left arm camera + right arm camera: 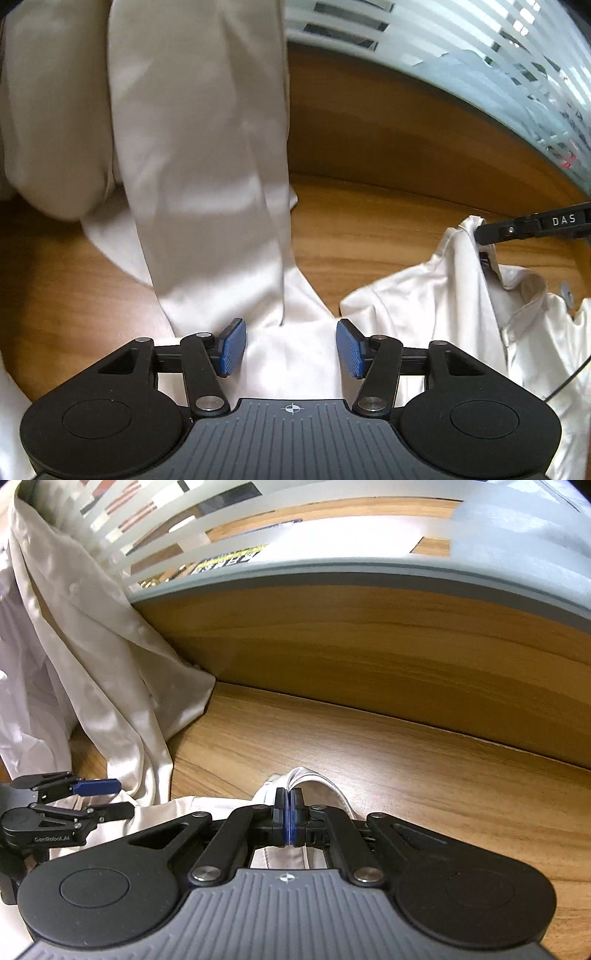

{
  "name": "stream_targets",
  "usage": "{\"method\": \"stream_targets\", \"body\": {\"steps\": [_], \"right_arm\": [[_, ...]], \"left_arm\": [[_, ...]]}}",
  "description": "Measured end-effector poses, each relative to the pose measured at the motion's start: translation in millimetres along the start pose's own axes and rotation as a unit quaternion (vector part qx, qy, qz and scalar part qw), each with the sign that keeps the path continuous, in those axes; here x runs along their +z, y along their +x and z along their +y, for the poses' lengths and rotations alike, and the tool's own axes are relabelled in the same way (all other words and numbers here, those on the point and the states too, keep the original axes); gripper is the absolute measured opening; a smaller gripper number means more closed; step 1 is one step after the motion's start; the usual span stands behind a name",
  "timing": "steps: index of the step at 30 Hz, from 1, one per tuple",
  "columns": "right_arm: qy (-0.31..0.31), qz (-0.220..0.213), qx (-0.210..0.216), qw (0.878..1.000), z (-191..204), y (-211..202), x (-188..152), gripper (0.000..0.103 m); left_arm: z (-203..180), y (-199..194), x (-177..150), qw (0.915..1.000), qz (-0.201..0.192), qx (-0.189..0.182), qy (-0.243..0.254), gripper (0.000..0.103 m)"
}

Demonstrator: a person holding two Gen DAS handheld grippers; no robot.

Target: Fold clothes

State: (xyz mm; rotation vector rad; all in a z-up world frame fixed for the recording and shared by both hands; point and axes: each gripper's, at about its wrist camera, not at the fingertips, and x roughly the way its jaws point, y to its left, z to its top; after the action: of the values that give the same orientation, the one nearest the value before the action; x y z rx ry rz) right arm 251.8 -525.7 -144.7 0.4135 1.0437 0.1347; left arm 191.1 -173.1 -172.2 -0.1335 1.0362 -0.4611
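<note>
A white satin shirt (436, 295) lies crumpled on the wooden table (388, 236), its collar (528, 295) at the right. A long part of it (192, 147) rises in front of the left wrist camera. My left gripper (291, 347) is open just above the cloth, with fabric showing between its blue pads (232, 347). My right gripper (290, 819) is shut on a fold of the shirt (314, 779). In the left wrist view the right gripper (480, 236) pinches a raised peak near the collar. The right wrist view shows the left gripper (118, 798) open beside the draped shirt (92, 664).
A wooden partition (369, 646) topped with striped frosted glass (332, 535) stands along the table's far edge. Bare wood of the table (406, 760) stretches to the right of the shirt.
</note>
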Motion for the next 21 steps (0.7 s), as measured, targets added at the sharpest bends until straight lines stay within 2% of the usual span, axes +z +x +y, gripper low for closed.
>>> {"method": "stream_targets", "body": {"steps": [3,7,9,11,13,14,18,21], "right_arm": [[-0.002,0.002,-0.004,1.0,2,1,0,0.001],[-0.002,0.003,-0.009,1.0,4,1,0,0.001],[-0.002,0.004,-0.011,1.0,4,1,0,0.001],[-0.003,0.005,-0.014,1.0,4,1,0,0.001],[-0.004,0.006,-0.016,1.0,6,0,0,0.001],[-0.005,0.006,-0.017,1.0,6,-2,0,0.001],[-0.011,0.009,-0.026,1.0,8,-6,1,0.001],[-0.017,0.01,-0.031,0.999,9,-7,2,0.001]], "left_arm": [[1,0,-7,1.0,0.005,-0.001,0.004,0.057],[-3,-7,-8,0.9986,-0.015,-0.05,-0.01,0.059],[-11,-3,-7,0.9987,-0.011,-0.049,0.006,0.065],[-18,3,-8,0.9988,-0.005,-0.042,0.024,0.063],[-25,11,-10,0.9986,0.004,-0.015,0.051,0.02],[-26,11,-11,0.9986,0.002,-0.002,0.053,0.004],[-25,-1,-10,0.9973,-0.026,0.056,0.04,0.003],[-21,-11,-10,0.9937,-0.029,0.105,0.027,0.003]]}}
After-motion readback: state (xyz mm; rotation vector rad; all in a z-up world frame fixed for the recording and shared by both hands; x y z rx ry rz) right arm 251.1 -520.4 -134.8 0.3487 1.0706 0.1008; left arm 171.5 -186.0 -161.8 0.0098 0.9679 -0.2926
